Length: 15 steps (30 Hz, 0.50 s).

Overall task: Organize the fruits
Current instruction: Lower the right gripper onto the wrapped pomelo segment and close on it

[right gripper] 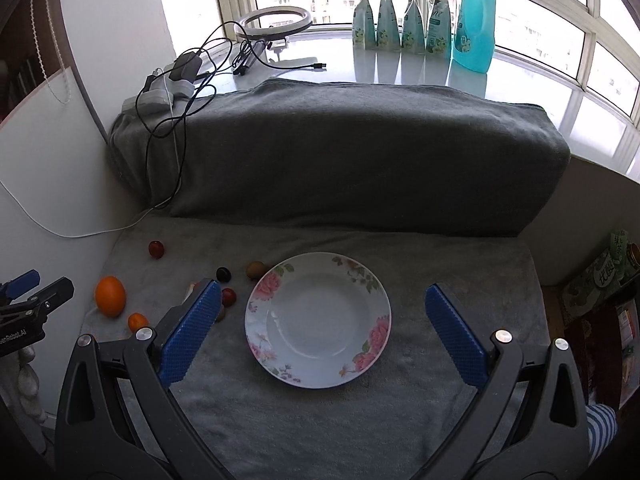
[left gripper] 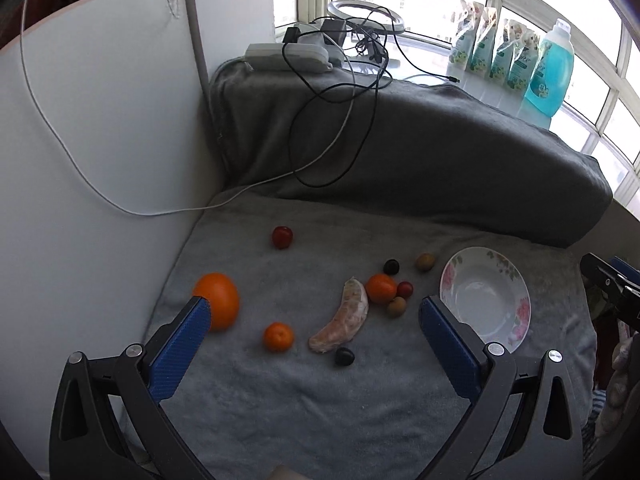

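On the black body of the left gripper (right gripper: 24, 320), seen at the left edge of the right wrist view, white lettering reads "enRobot.AI"; the start of the word is cut off by the frame edge.

The blue detergent bottle (right gripper: 474, 20) on the windowsill carries a round label with the number "72" near its bottom; the rest of that label is too small to read.

One of the teal pouches (right gripper: 438, 26) beside the bottle shows cursive letters that look like "ne", partly hidden.

At the right edge, green packages (right gripper: 606, 276) bear Chinese characters; "优酸" shows on one and "果茶" on another, though both are blurred.
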Available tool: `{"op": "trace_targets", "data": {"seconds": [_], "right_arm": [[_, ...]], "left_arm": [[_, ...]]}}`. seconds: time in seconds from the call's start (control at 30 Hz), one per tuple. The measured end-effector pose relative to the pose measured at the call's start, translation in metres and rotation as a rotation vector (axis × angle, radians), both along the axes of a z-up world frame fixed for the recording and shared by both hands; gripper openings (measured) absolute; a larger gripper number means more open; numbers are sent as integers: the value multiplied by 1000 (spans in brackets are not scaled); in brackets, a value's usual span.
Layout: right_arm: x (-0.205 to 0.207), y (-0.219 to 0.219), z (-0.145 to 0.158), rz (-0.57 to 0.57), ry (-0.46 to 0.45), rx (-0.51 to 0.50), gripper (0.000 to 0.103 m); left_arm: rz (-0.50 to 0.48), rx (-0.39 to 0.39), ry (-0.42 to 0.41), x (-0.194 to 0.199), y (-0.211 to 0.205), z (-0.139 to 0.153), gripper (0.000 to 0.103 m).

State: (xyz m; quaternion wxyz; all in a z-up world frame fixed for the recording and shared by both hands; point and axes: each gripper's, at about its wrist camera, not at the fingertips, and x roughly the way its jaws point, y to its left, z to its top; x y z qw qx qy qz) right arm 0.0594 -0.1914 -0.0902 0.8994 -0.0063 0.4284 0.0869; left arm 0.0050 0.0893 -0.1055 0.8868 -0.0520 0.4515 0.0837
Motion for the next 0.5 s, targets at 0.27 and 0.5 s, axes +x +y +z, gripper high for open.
{"op": "trace_targets", "data": {"seconds": [0.27, 0.5], "right_arm": [[16, 32, -27, 94, 57, 74, 103], [29, 62, -53, 146, 151, 109, 103]], "left_arm": [[19, -69, 62, -6, 27, -40, 94], [53, -143, 106, -19, 48, -69, 83]]}}
